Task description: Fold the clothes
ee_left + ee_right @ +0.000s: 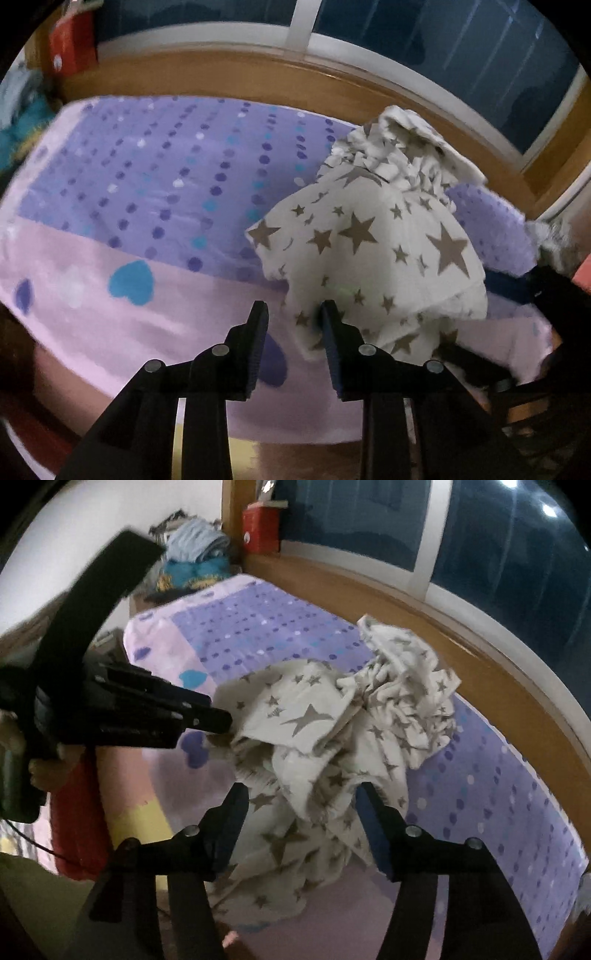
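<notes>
A white garment with grey stars (373,240) lies crumpled on the bed, also seen in the right wrist view (325,738). My left gripper (293,314) is open; its right finger touches the garment's near left edge. In the right wrist view the left gripper (221,720) reaches in from the left to the cloth's edge. My right gripper (301,794) is open, its fingers on either side of the hanging folds of the garment. It shows at the right edge of the left wrist view (554,295).
The bed has a purple dotted sheet (166,177) with a pink border with hearts (92,295). A wooden frame (258,81) and window run behind it. Folded clothes (195,557) and a red box (260,528) sit at the far end.
</notes>
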The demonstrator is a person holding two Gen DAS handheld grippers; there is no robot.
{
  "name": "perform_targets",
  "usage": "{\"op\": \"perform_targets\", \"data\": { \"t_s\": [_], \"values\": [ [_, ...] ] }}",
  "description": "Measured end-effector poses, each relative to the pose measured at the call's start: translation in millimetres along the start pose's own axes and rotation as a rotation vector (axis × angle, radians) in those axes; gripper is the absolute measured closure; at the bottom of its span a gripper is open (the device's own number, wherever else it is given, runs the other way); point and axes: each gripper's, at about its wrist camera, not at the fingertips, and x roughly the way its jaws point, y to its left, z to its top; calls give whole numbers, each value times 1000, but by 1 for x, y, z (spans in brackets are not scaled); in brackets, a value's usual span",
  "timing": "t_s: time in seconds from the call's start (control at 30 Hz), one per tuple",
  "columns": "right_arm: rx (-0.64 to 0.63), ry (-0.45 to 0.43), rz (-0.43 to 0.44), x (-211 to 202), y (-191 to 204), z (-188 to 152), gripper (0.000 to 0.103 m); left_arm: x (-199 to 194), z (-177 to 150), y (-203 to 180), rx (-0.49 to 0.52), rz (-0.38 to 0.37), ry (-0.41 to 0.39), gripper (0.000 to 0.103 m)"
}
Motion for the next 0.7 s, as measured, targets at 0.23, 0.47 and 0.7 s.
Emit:
{"op": "perform_targets", "data": {
  "t_s": [0.23,0.47,0.7],
  "values": [
    [131,11,-46,23,-22,-7,73,4,9,11,-70,-93,-19,92],
    [341,-175,-130,-52,-78,-12,84,-38,19,18,-111,-163,-131,97],
    [526,-266,-346,-127,-153,-47,85,-55,18,10,-65,-79,-128,97]
  ]
}}
